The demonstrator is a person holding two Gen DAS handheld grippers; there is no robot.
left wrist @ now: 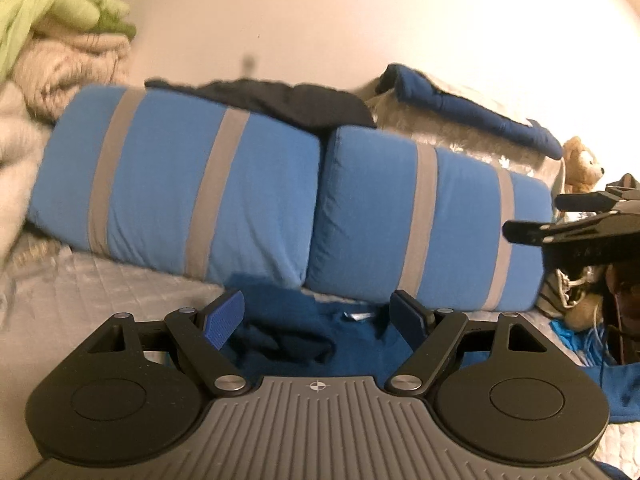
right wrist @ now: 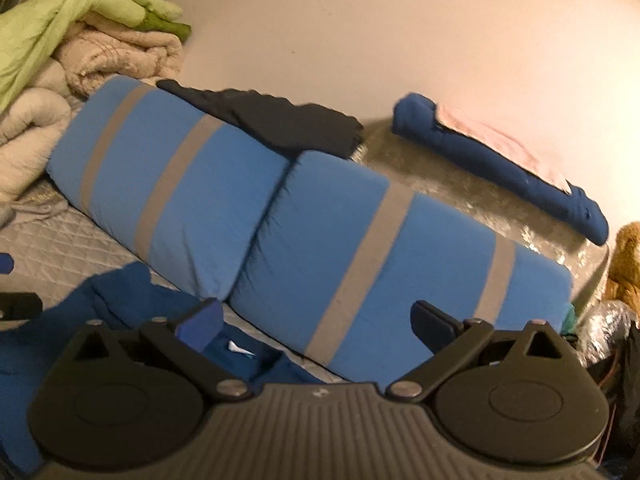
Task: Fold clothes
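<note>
Quilted grey bedding (left wrist: 80, 280) carries a crumpled blue garment (left wrist: 304, 336), which lies just in front of two blue pillows with grey stripes (left wrist: 248, 192), its white neck label facing up. Above the garment hangs the left gripper (left wrist: 316, 320), its blue-padded fingers spread wide and holding nothing. Over the garment's edge nearest the pillows is the right gripper (right wrist: 320, 328), likewise spread wide and empty; the left wrist view catches it side-on at the pillows' far right end (left wrist: 532, 220).

Behind the pillows, a dark folded garment (right wrist: 280, 124) rests on their top, and a navy rolled blanket (right wrist: 500, 168) lies against the pale wall (right wrist: 360, 32). At the pillows' left end sits a heap of beige and grey blankets (right wrist: 120, 56) topped by a light green one (right wrist: 80, 4). Past their right end is a tan teddy bear (left wrist: 580, 164), whole only in the left wrist view. Open quilt shows left of the garment; the pillows close off the far side. The pink cloth (right wrist: 500, 140) on the navy blanket reads clearly only in the right wrist view.
</note>
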